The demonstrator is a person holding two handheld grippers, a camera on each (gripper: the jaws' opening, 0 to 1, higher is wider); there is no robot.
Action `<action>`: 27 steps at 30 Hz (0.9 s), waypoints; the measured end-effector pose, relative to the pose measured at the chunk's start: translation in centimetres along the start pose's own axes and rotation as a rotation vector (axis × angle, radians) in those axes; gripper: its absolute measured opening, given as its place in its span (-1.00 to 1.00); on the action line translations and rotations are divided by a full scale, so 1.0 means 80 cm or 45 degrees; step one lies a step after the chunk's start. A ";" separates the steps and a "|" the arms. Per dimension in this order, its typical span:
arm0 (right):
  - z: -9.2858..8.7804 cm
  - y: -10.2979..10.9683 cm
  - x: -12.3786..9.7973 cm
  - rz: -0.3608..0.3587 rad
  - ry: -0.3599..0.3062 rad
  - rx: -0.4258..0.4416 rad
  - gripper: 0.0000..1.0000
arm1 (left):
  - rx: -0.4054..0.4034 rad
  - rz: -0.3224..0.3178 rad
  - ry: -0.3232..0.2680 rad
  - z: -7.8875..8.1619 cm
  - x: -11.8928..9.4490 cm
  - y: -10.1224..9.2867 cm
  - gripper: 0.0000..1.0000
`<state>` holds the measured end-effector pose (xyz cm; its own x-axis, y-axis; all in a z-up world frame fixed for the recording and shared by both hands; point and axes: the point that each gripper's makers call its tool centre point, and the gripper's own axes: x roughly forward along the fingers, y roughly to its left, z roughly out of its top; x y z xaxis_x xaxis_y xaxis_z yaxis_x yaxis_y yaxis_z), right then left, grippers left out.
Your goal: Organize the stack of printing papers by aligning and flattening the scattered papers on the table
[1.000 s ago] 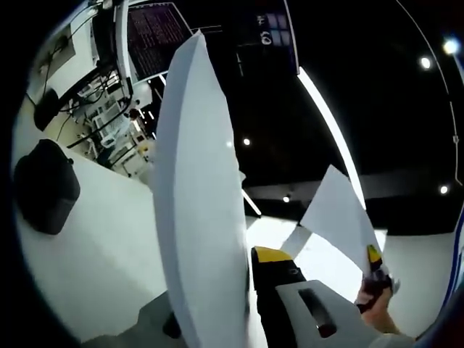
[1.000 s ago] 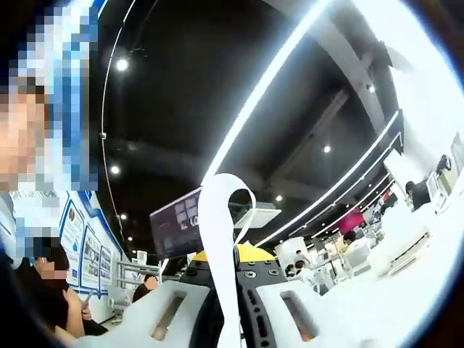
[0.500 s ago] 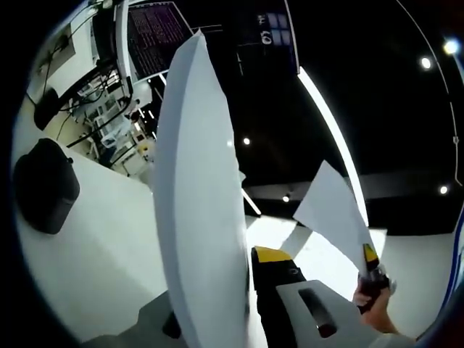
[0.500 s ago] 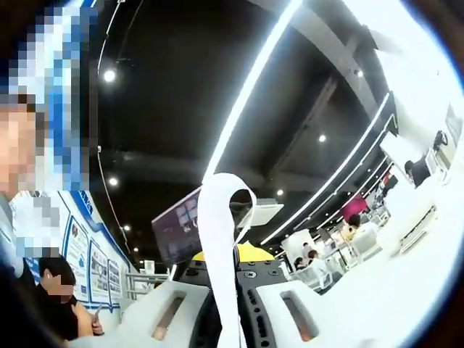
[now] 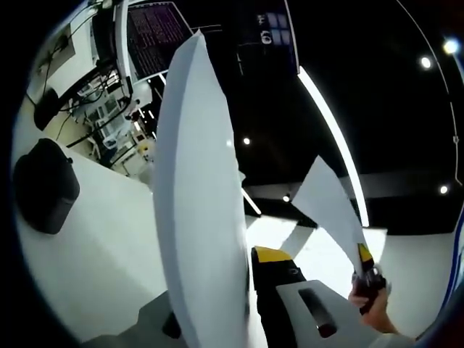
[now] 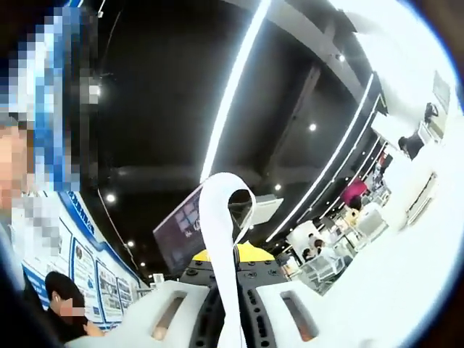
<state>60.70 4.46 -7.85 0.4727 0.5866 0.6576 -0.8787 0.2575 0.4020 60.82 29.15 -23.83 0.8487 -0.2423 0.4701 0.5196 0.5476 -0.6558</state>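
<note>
- On the far left of the left gripper view we see a black bag (image 5: 45, 185) lying on the white table (image 5: 109, 254), with cluttered desks beyond it.
- The left gripper (image 5: 239, 304) is clamped on a stack of paper (image 5: 199, 210), held edge-on and lifted off the table, rising tall through the view.
- To its right, the right gripper (image 5: 368, 279) and a hand (image 5: 373, 315) hold up a single sheet (image 5: 330, 206), well apart from the stack.
- In the right gripper view that gripper (image 6: 230, 304) is closed on the sheet (image 6: 221, 246), whose top curls over into a loop.
- We judge this the gathering step: both lots are in the air, not yet aligned.
- Next we would bring the sheet against the stack, square the edges, then lay everything flat on the table.
</note>
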 end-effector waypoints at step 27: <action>-0.133 -0.057 -0.006 -0.213 0.106 0.327 -1.00 | -0.006 -0.027 0.004 0.000 0.001 0.000 -0.83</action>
<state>63.77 11.19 -16.73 0.5929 0.6162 0.5184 -0.7385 0.1595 0.6551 60.91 29.09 -23.78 0.8377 -0.2567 0.4821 0.5382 0.5386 -0.6483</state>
